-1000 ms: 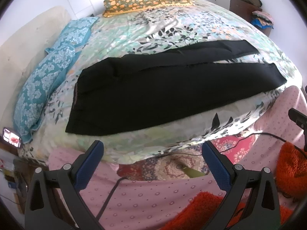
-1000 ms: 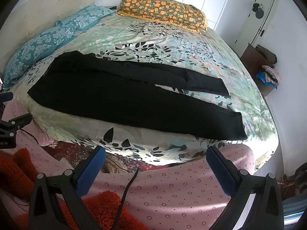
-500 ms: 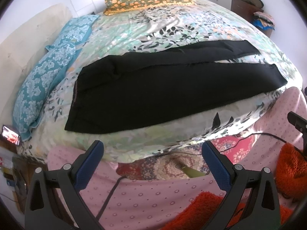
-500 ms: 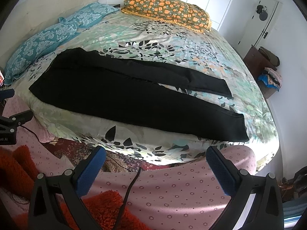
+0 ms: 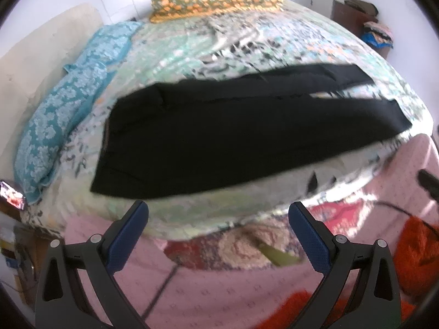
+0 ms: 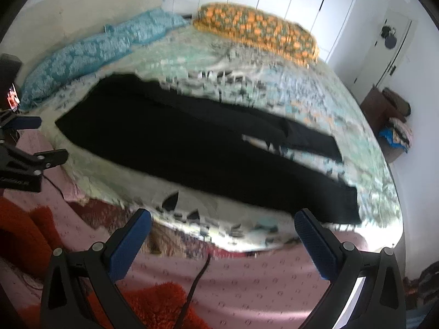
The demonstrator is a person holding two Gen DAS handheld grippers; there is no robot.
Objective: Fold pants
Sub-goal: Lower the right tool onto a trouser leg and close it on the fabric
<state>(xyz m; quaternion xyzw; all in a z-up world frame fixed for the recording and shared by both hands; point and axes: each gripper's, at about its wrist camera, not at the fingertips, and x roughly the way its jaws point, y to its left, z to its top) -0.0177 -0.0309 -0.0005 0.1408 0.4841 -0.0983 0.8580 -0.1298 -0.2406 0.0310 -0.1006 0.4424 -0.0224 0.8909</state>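
Both grippers (image 5: 218, 215) (image 6: 222, 223) wide apart, empty

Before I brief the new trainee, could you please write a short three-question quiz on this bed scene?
1. True or false: the left gripper is shut on the black pants.
2. Multiple choice: the pants lie on (a) the floral bedspread, (b) the floor, (c) a chair.
3. Fill in: the two legs part toward the ___ of both views.

Key
1. False; the left gripper and the right gripper stand open, short of the pants.
2. a
3. Right; a strip of bedspread shows between the legs.
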